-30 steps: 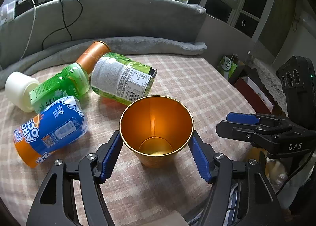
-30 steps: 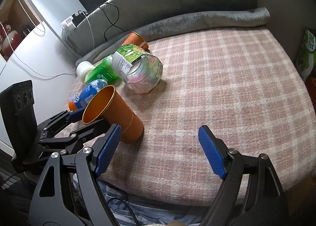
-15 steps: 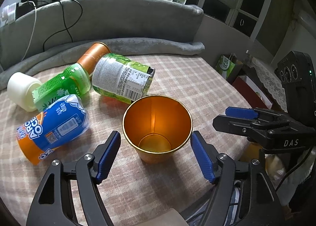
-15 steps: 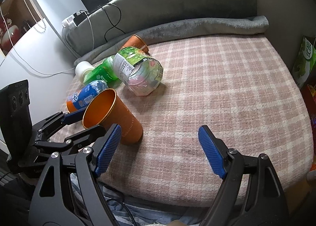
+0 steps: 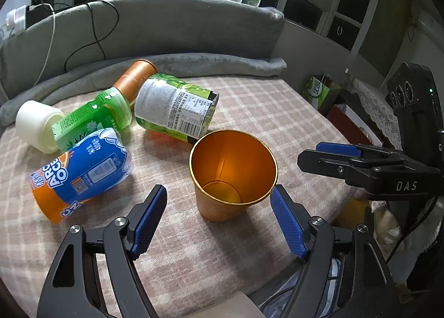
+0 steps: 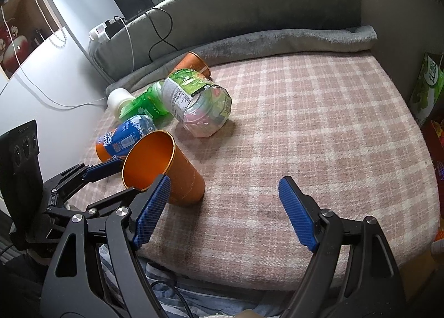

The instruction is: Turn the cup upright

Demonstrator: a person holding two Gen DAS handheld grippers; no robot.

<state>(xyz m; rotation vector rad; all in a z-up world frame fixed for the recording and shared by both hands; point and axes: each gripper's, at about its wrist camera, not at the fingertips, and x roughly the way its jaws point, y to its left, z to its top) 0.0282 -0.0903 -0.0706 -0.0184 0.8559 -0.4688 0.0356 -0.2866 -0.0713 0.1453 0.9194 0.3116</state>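
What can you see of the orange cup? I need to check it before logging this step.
The orange cup is tapered with a shiny gold-orange inside, thin rim and matte outside. It is empty and stands mouth up on the checked blanket. The open left claw sits just short of it, not touching. Nothing else touches it.

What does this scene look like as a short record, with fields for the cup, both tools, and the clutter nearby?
cup: orange cup standing upright on the plaid cloth, mouth up, empty
left tool: left tool open, a finger on each side of the cup, not touching it
right tool: right tool open, holding nothing, beside the cup
clutter: blue bottle, green bottle, labelled jar and a second orange cup, all lying on their sides behind the cup
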